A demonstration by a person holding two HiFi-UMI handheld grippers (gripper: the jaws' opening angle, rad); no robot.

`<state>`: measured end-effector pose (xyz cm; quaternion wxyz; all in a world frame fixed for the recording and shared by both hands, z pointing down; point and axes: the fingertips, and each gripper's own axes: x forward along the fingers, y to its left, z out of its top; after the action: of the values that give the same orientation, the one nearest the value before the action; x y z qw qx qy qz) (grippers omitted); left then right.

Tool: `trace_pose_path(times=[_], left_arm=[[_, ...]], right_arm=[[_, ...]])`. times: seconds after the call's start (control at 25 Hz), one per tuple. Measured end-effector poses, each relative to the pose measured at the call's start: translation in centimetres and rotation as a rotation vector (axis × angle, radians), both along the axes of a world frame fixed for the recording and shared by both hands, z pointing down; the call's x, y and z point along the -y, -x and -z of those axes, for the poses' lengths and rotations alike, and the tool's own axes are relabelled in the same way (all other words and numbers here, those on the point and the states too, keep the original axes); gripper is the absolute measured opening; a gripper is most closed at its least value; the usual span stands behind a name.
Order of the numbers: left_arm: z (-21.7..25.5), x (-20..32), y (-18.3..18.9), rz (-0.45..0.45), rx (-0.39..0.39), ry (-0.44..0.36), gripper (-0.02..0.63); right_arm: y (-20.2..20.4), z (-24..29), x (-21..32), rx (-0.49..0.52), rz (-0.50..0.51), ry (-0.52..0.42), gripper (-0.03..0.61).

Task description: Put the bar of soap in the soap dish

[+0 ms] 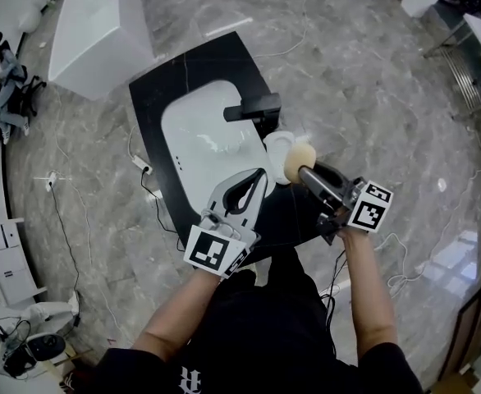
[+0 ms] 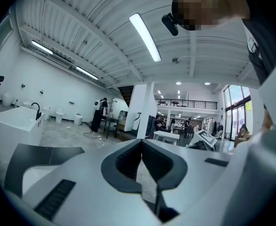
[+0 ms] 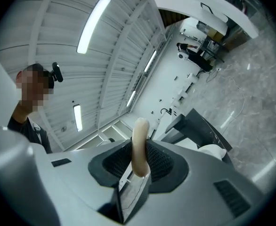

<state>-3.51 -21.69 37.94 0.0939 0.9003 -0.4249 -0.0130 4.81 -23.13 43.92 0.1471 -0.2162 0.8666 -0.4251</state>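
Note:
A cream bar of soap [image 1: 300,159] is clamped edge-on in my right gripper [image 1: 303,171], which is shut on it; the right gripper view shows the bar [image 3: 140,147] upright between the dark pads. It hovers just right of the white soap dish [image 1: 277,145], which stands on the black countertop [image 1: 154,97] beside the sink. The dish [image 3: 212,152] shows low at the right of the right gripper view. My left gripper [image 1: 260,176] is shut on nothing, held over the counter's front edge with its tips toward the basin. Its jaws [image 2: 142,147] meet with no gap.
A white sink basin [image 1: 203,134] with a black faucet [image 1: 253,107] fills the middle of the counter. A white block-shaped fixture [image 1: 93,31] stands at the back left. Cables [image 1: 146,171] trail over the grey marble floor. A person [image 1: 2,72] sits far left.

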Motion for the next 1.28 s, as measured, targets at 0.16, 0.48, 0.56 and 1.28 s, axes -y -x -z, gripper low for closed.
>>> trace_pose_path(times=[0.16, 0.48, 0.56, 1.28], left_arm=[[-4.3, 2.3, 0.2, 0.037, 0.014, 0.054, 0.008], [-11.7, 4.7, 0.5, 0.098, 0.049, 0.167, 0.008], [-13.2, 5.0, 0.6, 0.111, 0.058, 0.189, 0.008], [-18.6, 5.9, 1.2, 0.16, 0.078, 0.296, 0.008]], right_arm=[[0.5, -4.4, 2.2, -0.052, 0.045, 0.05, 0.1], [1.3, -10.0, 3.7, -0.158, 0.132, 0.133, 0.1], [1.3, -10.8, 4.1, -0.201, 0.147, 0.143, 0.1], [2.5, -15.0, 4.6, -0.355, 0.221, 0.235, 0.1]])
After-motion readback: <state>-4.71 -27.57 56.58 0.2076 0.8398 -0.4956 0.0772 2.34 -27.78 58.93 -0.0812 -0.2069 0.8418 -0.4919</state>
